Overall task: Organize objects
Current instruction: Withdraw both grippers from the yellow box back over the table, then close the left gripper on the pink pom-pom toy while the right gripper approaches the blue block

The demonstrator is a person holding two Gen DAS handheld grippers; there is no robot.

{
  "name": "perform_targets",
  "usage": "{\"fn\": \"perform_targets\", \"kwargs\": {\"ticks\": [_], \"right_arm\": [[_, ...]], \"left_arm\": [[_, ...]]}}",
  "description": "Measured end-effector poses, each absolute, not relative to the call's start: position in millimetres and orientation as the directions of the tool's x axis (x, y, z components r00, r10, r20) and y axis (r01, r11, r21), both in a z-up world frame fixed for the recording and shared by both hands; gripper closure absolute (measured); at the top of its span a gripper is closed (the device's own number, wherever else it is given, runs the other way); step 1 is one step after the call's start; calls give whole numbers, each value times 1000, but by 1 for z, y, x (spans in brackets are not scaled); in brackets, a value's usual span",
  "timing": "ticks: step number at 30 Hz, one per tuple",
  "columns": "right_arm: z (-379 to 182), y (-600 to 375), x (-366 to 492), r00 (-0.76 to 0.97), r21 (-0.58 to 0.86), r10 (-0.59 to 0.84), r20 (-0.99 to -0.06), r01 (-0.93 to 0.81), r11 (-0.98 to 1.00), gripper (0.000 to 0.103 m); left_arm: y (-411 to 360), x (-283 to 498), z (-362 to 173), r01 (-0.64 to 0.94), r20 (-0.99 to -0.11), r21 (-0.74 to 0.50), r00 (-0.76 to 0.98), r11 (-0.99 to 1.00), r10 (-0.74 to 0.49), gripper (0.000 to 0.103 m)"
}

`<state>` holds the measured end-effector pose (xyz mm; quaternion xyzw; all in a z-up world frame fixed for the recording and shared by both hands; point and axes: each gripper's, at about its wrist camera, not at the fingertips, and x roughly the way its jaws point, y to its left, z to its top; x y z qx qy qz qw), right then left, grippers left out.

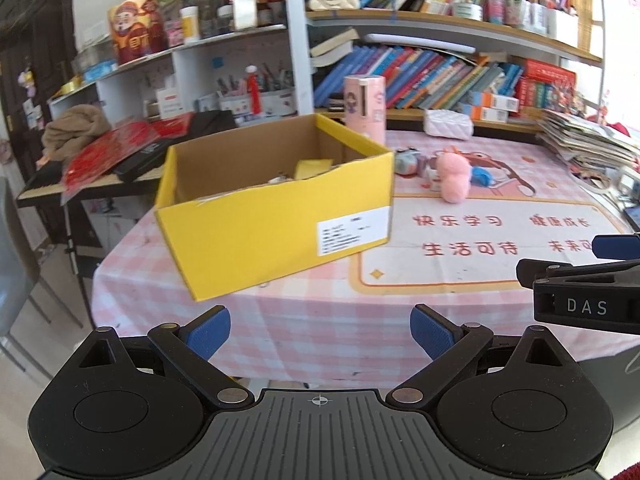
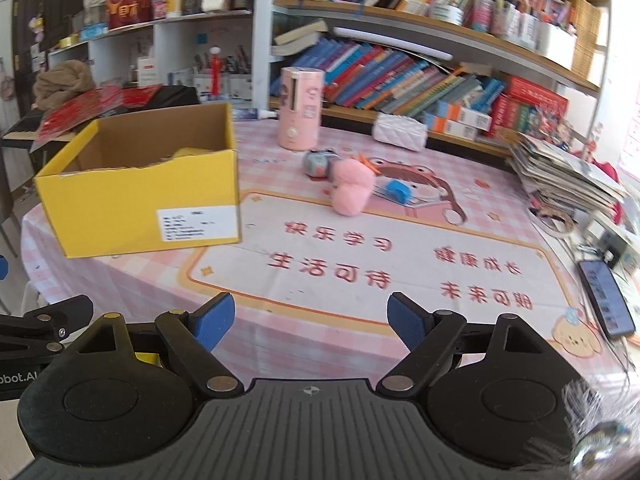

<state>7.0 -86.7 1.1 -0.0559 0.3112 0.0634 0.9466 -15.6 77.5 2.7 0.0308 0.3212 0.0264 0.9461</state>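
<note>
An open yellow cardboard box stands on the left of the pink table, with a few small things inside. Beyond it lie a pink plush toy, a grey-blue toy and a small blue object. My left gripper is open and empty, near the table's front edge, short of the box. My right gripper is open and empty over the front of the mat; part of it shows at the right of the left wrist view.
A pink cylinder container and a white quilted pouch stand at the back by the bookshelves. A stack of magazines and a phone lie at the right. A cluttered side table stands left.
</note>
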Motion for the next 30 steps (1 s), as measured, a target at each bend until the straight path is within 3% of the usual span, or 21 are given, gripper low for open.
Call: {"fn": "perform_targets", "kwargs": {"ticks": [18, 30], "right_arm": [[-1, -154, 15, 792, -68, -56, -608, 18, 998, 19], [-5, -173, 54, 782, -53, -39, -622, 7, 999, 18]], "left_arm": [[14, 23, 2, 151, -607, 81, 792, 985, -71, 5], [-7, 58, 0, 149, -617, 95, 785, 984, -59, 5]]}}
